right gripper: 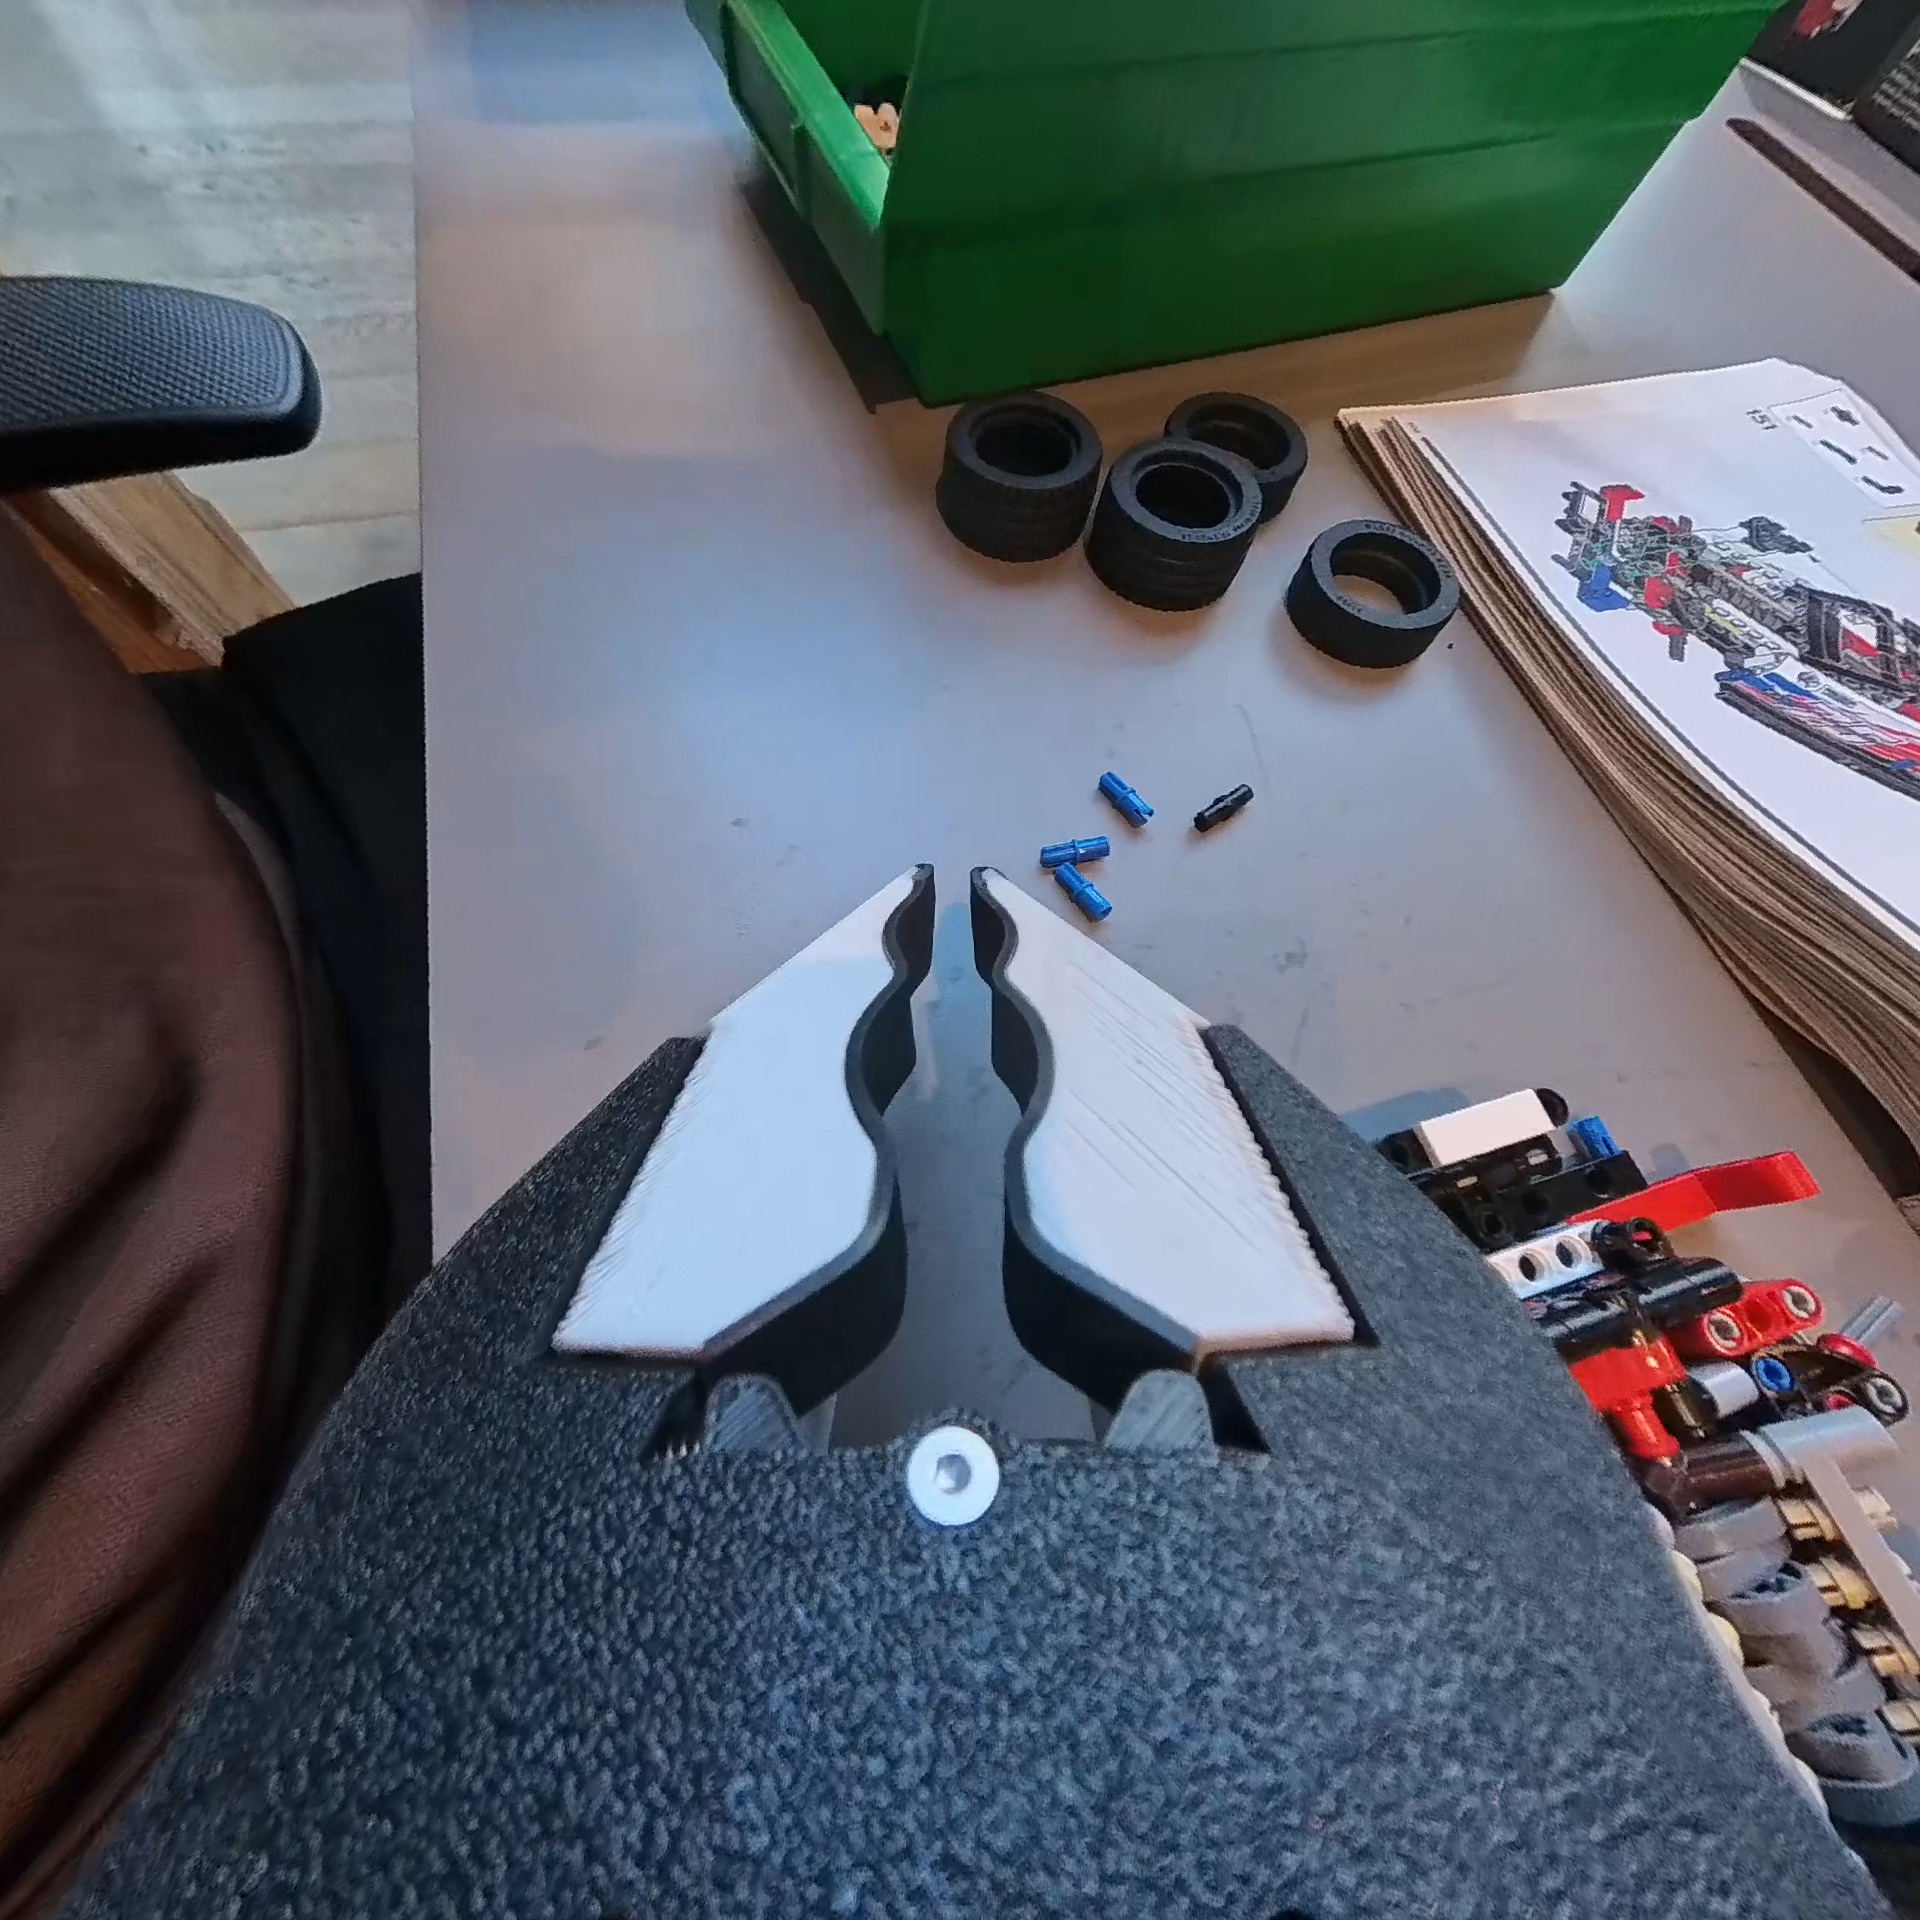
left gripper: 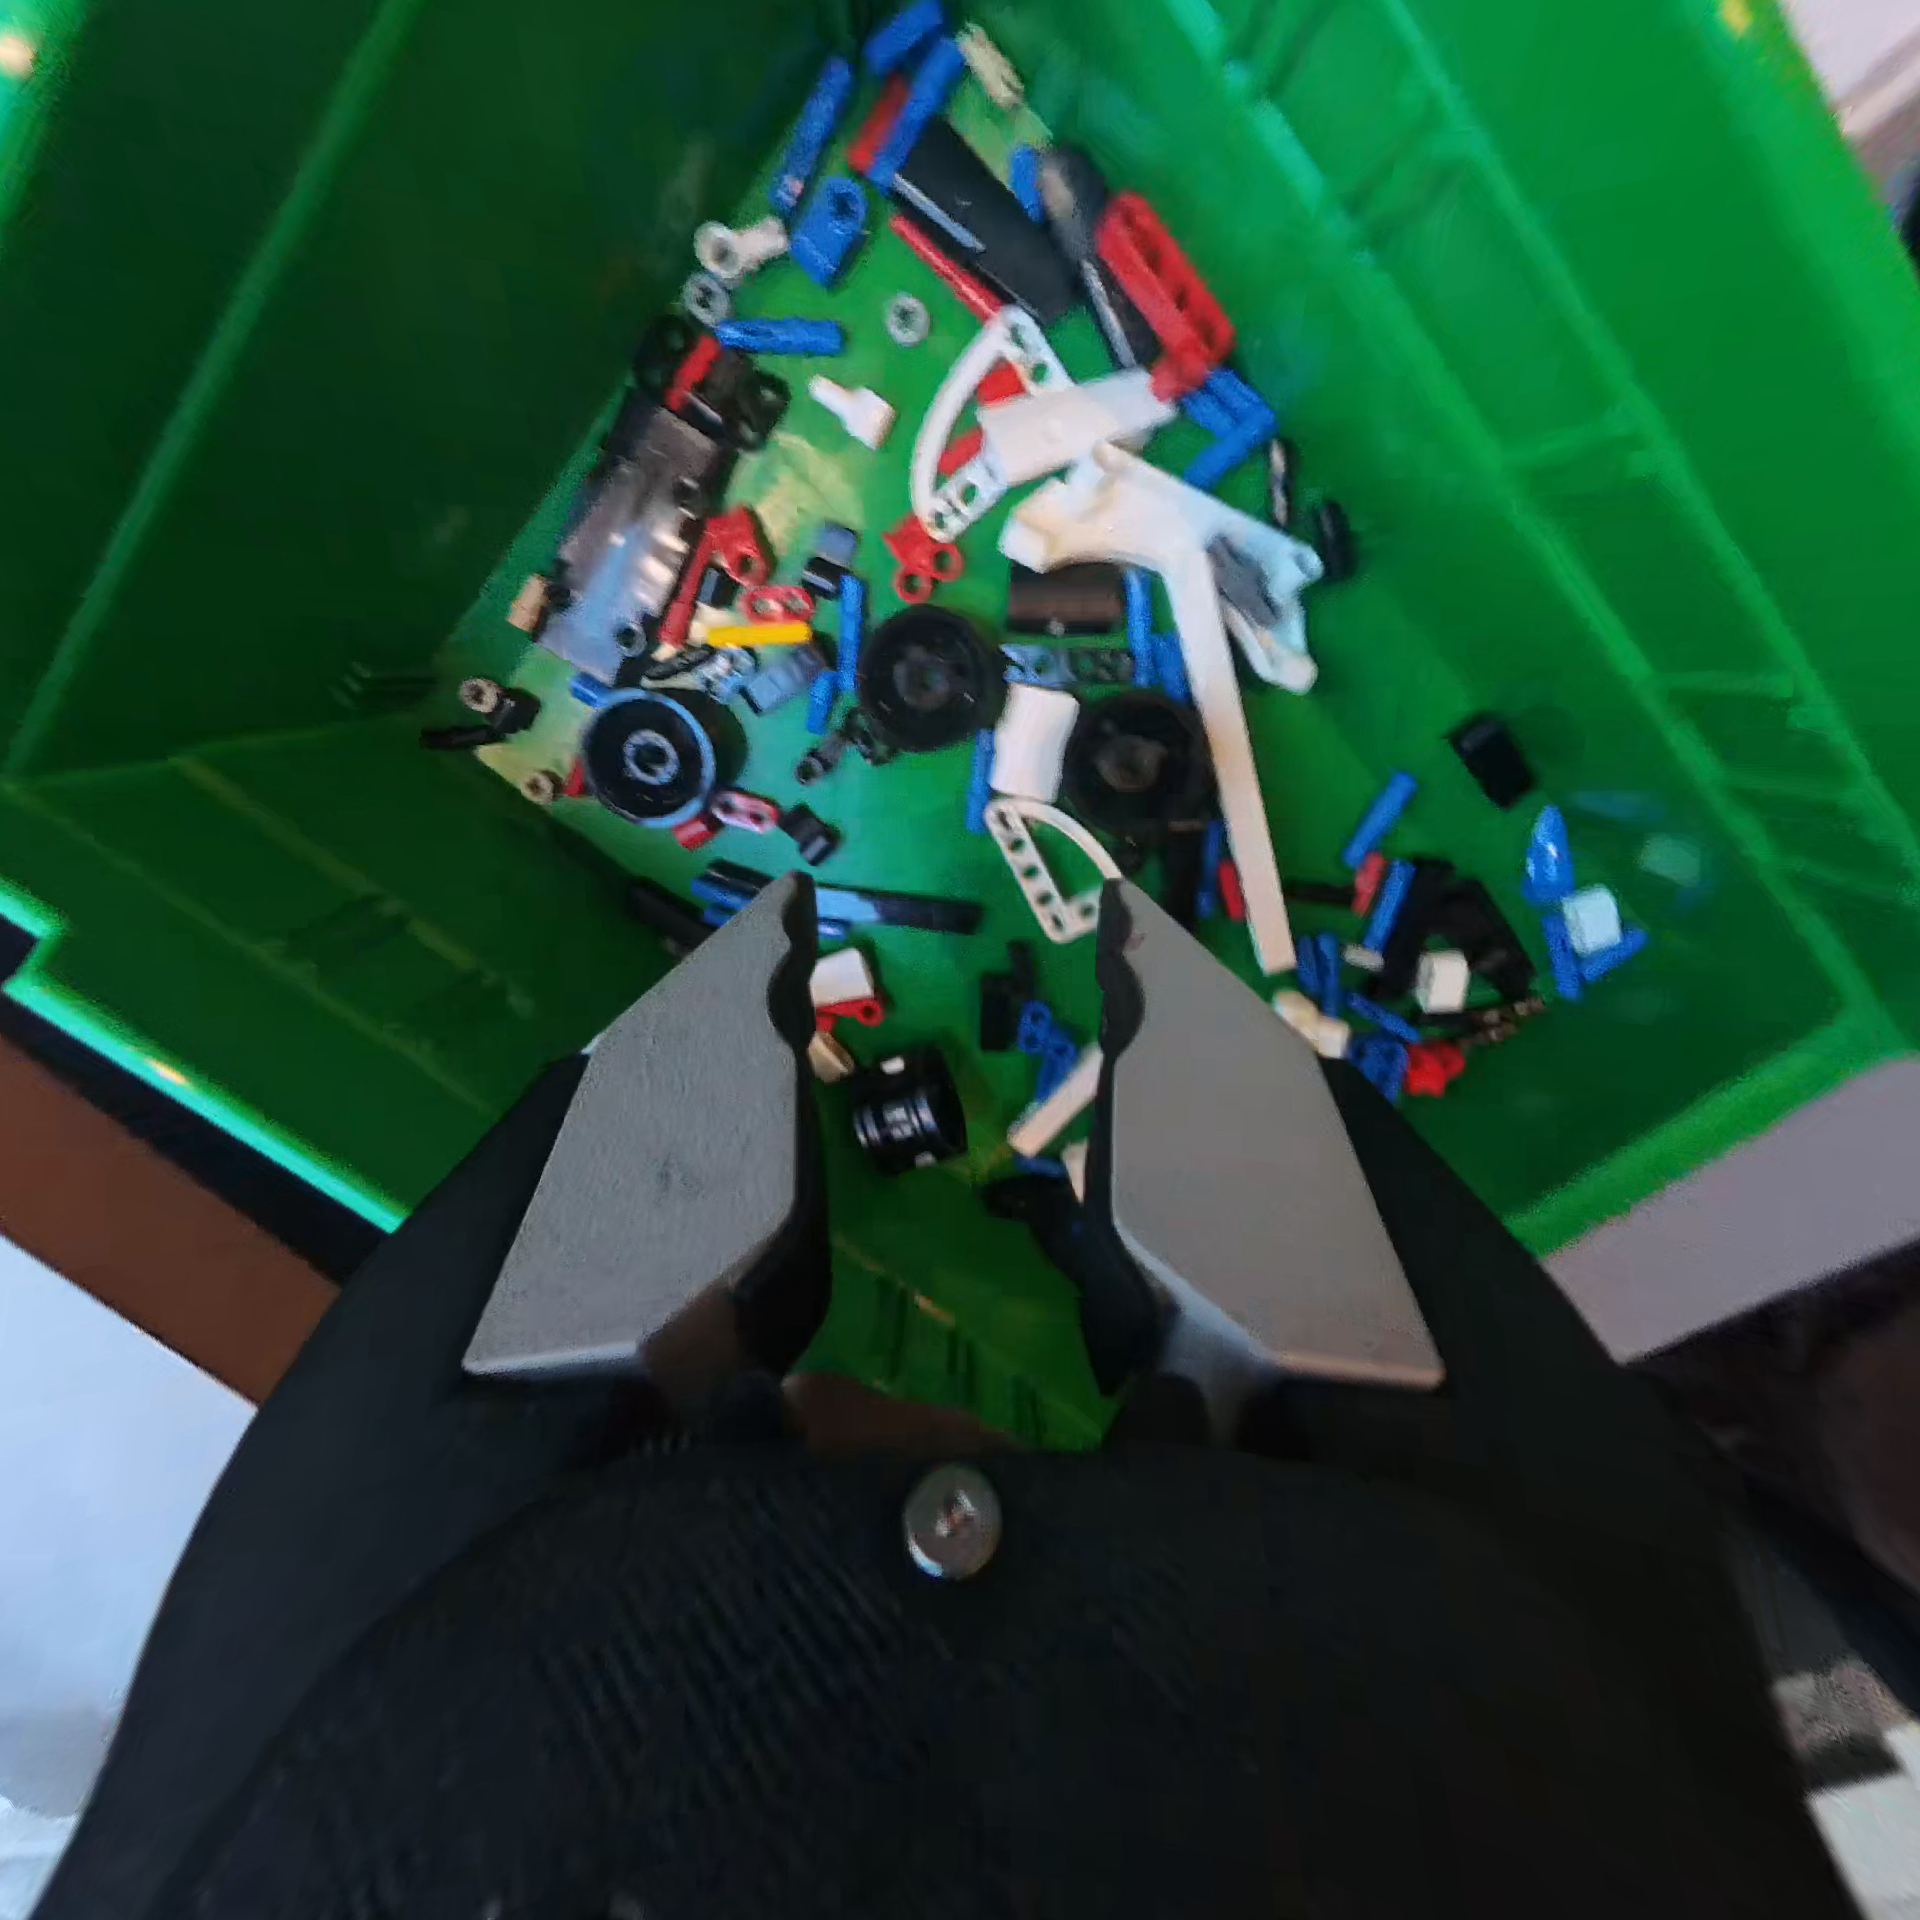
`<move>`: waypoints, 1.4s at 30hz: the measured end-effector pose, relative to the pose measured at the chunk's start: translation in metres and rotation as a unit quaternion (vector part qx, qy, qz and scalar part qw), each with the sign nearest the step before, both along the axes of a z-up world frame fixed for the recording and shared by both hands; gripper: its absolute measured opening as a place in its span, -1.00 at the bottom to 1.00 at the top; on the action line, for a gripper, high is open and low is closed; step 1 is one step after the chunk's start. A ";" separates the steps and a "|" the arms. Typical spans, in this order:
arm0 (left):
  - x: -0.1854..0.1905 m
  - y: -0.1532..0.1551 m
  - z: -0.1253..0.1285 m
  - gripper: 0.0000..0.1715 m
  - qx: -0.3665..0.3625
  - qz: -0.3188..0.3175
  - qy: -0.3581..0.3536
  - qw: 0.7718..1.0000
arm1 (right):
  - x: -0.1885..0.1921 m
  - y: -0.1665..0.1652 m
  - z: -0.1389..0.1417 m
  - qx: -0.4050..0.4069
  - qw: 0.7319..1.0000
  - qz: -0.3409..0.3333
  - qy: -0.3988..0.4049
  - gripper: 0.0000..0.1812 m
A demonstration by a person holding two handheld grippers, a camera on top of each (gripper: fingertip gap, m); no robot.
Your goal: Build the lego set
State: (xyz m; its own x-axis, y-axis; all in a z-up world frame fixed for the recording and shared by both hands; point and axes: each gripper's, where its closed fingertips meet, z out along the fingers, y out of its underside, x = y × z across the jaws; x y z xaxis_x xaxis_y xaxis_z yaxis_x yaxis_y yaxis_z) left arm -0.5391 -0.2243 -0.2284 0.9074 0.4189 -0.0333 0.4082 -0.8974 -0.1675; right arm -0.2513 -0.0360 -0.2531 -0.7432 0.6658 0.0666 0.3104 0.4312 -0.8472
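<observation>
The left gripper [left gripper: 951, 914] hangs over the green plastic bin [left gripper: 312, 416], its grey jaws spread wide with nothing between them. Loose plastic building pieces in blue, red, white and black litter the bin floor. Among them lie a long white angled panel piece [left gripper: 1216, 644], a curved white beam with holes [left gripper: 1039, 862] just beyond the jaw tips, a black wheel hub [left gripper: 930, 670] near the middle, a second wheel hub with a light blue rim [left gripper: 649, 758] to its left, and a short yellow axle [left gripper: 758, 632]. This view is somewhat blurred.

The right gripper [right gripper: 952, 878] is low over the grey bench [right gripper: 623, 623], its jaws drawn to a narrow gap and holding nothing. Just right of the tips lie three small blue connector pins [right gripper: 1075, 850], with a black connector pin [right gripper: 1223, 807] near them. Farther on, four black rubber tyres [right gripper: 1174, 520] sit in a loose group in front of the bin's outer wall [right gripper: 1195, 260]. An open printed instruction booklet [right gripper: 1662, 623] rests at the right edge of the bench. The partly built red, black and white model [right gripper: 1662, 1330] lies on the bench beside the gripper body at lower right. A black padded chair armrest [right gripper: 135, 364] shows at far left.
</observation>
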 end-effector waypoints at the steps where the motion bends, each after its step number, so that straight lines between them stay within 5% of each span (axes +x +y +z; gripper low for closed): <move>1: 0.008 -0.003 0.001 -0.40 -0.009 -0.016 -0.006 1.000 | 0.000 0.000 0.000 0.000 1.000 0.000 -0.001 -0.93; 10: 0.082 -0.031 -0.032 -0.28 -0.116 -0.174 -0.063 0.976 | -0.003 0.003 0.002 -0.030 0.999 -0.007 -0.021 -0.93; 14: 0.066 -0.035 -0.049 -0.20 -0.160 -0.159 -0.001 0.974 | -0.003 0.004 0.003 -0.039 0.999 -0.007 -0.026 -0.93; 17: 0.025 -0.030 -0.041 -0.50 -0.158 -0.119 0.106 0.975 | -0.003 0.003 0.003 -0.039 0.999 -0.005 -0.030 -0.93; 21: 0.029 -0.022 -0.038 -0.42 -0.103 -0.091 0.069 0.988 | -0.003 0.004 0.004 -0.045 0.999 -0.006 -0.028 -0.93; 26: 0.085 -0.001 -0.024 -0.43 -0.016 -0.151 -0.033 0.988 | -0.003 0.005 0.007 -0.053 0.998 -0.007 -0.026 -0.93; 31: 0.119 -0.008 -0.048 -0.43 -0.079 -0.223 -0.085 0.968 | -0.004 0.005 0.006 -0.056 0.998 -0.008 -0.035 -0.93; 34: 0.109 0.000 -0.048 -0.29 -0.081 -0.209 -0.065 0.972 | -0.005 0.006 0.002 -0.052 0.998 -0.012 -0.045 -0.93; 36: 0.088 -0.002 -0.047 0.03 -0.091 -0.206 -0.013 0.974 | -0.006 0.006 0.001 -0.051 0.997 -0.015 -0.049 -0.93; 40: 0.045 -0.012 -0.037 -0.39 -0.101 -0.166 0.063 0.979 | -0.009 0.009 0.002 -0.062 0.996 -0.024 -0.057 -0.93; 42: 0.039 -0.016 -0.033 -0.35 -0.089 -0.150 0.060 0.983 | -0.011 0.011 0.003 -0.073 0.995 -0.030 -0.063 -0.93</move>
